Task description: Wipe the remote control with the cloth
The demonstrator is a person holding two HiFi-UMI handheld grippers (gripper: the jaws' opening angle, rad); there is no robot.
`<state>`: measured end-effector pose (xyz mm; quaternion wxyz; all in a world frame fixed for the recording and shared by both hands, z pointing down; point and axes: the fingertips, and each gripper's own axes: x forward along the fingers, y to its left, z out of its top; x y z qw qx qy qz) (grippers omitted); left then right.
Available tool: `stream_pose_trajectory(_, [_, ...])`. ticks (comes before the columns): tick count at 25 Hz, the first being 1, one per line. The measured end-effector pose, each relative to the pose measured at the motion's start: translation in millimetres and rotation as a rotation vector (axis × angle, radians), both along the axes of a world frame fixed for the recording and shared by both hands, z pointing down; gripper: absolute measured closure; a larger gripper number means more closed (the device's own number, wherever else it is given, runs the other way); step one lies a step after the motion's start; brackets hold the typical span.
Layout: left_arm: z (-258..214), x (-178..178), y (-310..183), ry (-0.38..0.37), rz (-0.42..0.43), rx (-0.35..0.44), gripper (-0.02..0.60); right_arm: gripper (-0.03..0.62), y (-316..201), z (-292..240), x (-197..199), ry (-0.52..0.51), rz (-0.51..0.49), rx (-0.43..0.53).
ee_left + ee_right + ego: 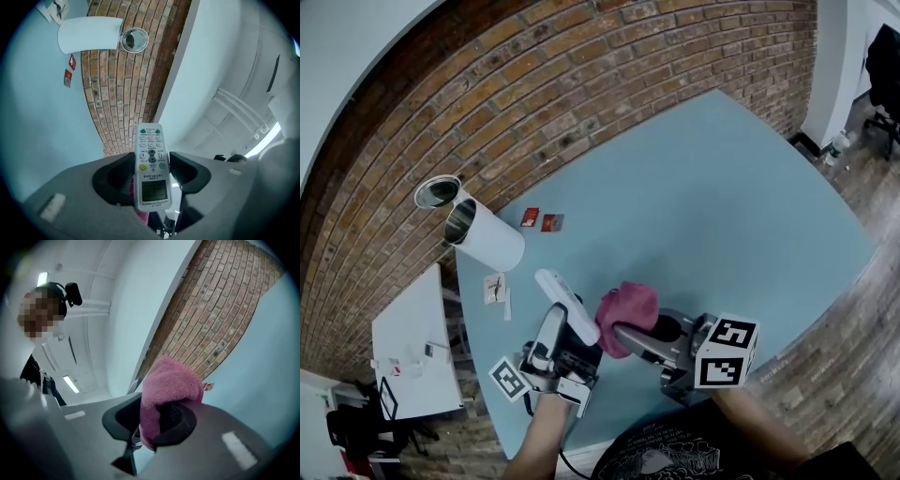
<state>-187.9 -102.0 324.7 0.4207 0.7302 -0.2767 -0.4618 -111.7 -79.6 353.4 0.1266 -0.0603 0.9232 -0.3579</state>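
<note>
**Item:** remote control (567, 302), white, slim. It is held above the blue table (741, 197), button face turned toward me. The long axis runs along the line my left gripper (151, 164) points, with the display end down between the jaws and the button end sticking out past them toward the brick wall (581, 84).

**Relation to the cloth:** the cloth (630, 307), pink and bunched, sits just to the right of the remote's near end. It looks to be touching it, since pink shows behind the display end in the left gripper view, though I cannot be sure of contact. I judge the wipe must travel along the remote's length, away from me.

**Left fingers:** set wide, pressing on the remote's two long edges (a firm side grip, face left bare for wiping).

**Right fingers:** my right gripper (159, 411) is closed on the cloth, which is pinched between the pads and folded over the outer one. This is the hand nearer the work.
</note>
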Motion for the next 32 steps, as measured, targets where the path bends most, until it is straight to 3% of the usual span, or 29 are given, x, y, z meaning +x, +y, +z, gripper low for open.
stream_pose_trajectory(12, [25.7,-14.8,-9.9,-0.153,-0.129,-0.116,0.345,0.528,3.8,-7.0,-0.8,-0.050,-0.020,-0.036])
stream_pose_trajectory(21, [53.5,-4.4,-8.6,-0.308,-0.095,-0.204,0.345,0.528,0.9,-3.9,1.1,-0.067,-0.013,-0.077])
stream_pose_trajectory(25, [76.5,9.0,-2.9,-0.451,-0.007,-0.263,0.345,0.528,-8.1,5.3,12.3,-0.049,0.029,-0.089])
stream_pose_trajectory(29, [114.6,14.2,9.2,-0.718,0.114,-0.325,0.347,0.529,-26.6,14.6,31.7,-0.028,0.105,-0.104])
stream_pose_trajectory(32, [140.7,26.6,20.0,-0.851,0.242,-0.357,0.347,0.530,-37.1,22.8,44.6,-0.011,0.152,-0.118])
